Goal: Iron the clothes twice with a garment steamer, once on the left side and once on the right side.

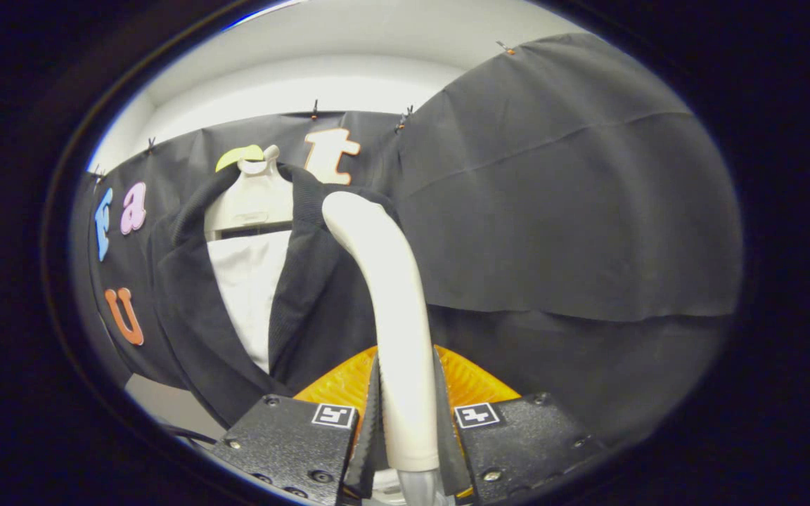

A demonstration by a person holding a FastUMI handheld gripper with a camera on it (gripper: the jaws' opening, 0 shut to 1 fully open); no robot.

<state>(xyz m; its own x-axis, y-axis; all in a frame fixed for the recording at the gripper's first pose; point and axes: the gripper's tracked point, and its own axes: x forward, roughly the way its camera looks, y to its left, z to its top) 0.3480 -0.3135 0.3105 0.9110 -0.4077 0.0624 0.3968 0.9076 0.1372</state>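
My gripper (408, 414) is shut on the white handle of the garment steamer (394, 295), which rises between the fingers and curves away at the top. Its head end rests against the right front panel of a black jacket (187, 295). The jacket hangs open on a pale hanger (254, 197), with a white inner panel (254, 288) showing between its two fronts. The steamer's nozzle face is hidden behind the handle.
An orange ribbed part (475, 383) sits just beyond the fingers, behind the handle. Black cloth (560, 197) hangs as the booth's wall behind and to the right of the jacket. A pale floor patch (166, 404) shows below the jacket's left hem.
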